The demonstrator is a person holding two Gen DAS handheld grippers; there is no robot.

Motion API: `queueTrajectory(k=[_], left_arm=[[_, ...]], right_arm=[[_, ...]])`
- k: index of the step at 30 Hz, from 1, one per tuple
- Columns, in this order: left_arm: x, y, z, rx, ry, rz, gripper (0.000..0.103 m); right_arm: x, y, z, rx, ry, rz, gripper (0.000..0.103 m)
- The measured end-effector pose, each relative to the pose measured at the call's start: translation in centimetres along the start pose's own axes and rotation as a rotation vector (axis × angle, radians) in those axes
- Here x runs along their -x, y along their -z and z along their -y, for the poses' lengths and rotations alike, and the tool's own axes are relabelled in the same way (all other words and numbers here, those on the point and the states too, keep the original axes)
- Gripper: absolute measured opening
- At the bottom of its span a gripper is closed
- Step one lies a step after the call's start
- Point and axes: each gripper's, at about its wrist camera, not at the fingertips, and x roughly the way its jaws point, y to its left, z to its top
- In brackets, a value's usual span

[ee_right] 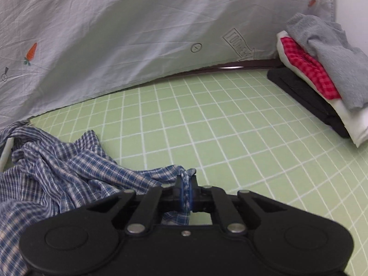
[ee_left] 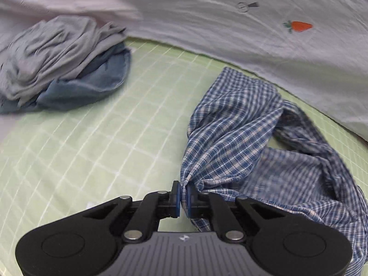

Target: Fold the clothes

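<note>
1. Left gripper (ee_left: pixel 183 195): blue pads pressed together on a bunched edge of the blue plaid garment (ee_left: pixel 241 133). From the pinch the cloth fans out ahead and to the right across the green grid mat (ee_left: pixel 103 142), crumpled, part of it draped past the gripper's right side.
2. Right gripper (ee_right: pixel 185 191): jaws clamped tight on another twisted edge of the blue plaid garment (ee_right: pixel 57 168) (a thin rope of fabric shows between the pads). Here the cloth trails off to the left, lying rumpled on the green grid mat (ee_right: pixel 230 126); to the right of the tongs the mat lies bare.
3. Left wrist view, far left: a loose heap of grey and blue clothes (ee_left: pixel 57 64), well apart from the plaid piece.
4. Right wrist view, far right: a stack of folded clothes (ee_right: pixel 322 80) — black at the bottom, then white, red check, grey on top.
5. Behind the mat in both views: a pale sheet (ee_right: pixel 115 34) with small carrot prints.
</note>
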Motion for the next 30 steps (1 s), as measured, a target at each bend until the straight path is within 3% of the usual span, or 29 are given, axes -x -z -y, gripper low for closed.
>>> queueTrajectory(k=[2,4,6,8,10,14,18,21,24,25,26,28,30], left_arm=[[0.0,0.9,-1.8,0.057,0.024,-0.025,0.009],[0.3,1.1,-2.0,0.059,0.036,-0.009,0.017],[0.6,0.7,-1.5,0.043,0.039,0.018,0.028],[0.6,0.2,-0.8,0.026,0.047,0.045,0.042],[0.0,-0.7,0.0,-0.005,0.069,0.047,0.06],[-1.9,-1.9,1.7,-0.047,0.102,0.021,0.066],[-3.6,-2.7,2.3,-0.013,0.137,-0.006,0.071],[-4.9,-3.0,2.4,0.014,0.121,-0.031,0.071],[-6.2,-3.1,2.4,0.015,0.085,-0.06,0.068],[-6.2,-3.2,2.2,0.018,0.077,-0.058,0.058],[-5.9,-3.4,1.9,0.023,0.072,-0.046,0.053],[-5.5,-3.7,1.3,0.031,0.061,-0.022,0.023],[-5.1,-4.1,0.7,0.04,0.051,0.002,0.016]], right_arm=[[0.1,0.5,0.2,0.004,-0.006,-0.025,0.006],[0.3,0.8,-0.1,0.017,-0.015,-0.039,0.009],[0.8,0.1,-1.5,0.066,-0.01,-0.007,0.018],[1.3,-0.8,-3.2,0.107,-0.049,0.032,0.051],[1.3,-1.8,-5.1,0.148,-0.104,0.059,0.052],[-0.3,-3.2,-10.4,0.26,-0.254,0.049,0.057],[-2.3,-2.7,-15.0,0.335,-0.359,0.007,0.058],[-3.4,-2.1,-17.0,0.359,-0.4,-0.022,0.054],[-4.3,-1.6,-17.7,0.362,-0.413,-0.052,0.034],[-4.5,-1.5,-17.7,0.36,-0.419,-0.057,0.014],[-4.5,-1.5,-17.4,0.346,-0.427,-0.056,0.005],[-4.3,-1.8,-16.4,0.304,-0.433,-0.034,0.003],[-3.5,-2.7,-14.8,0.246,-0.398,0.003,0.002]])
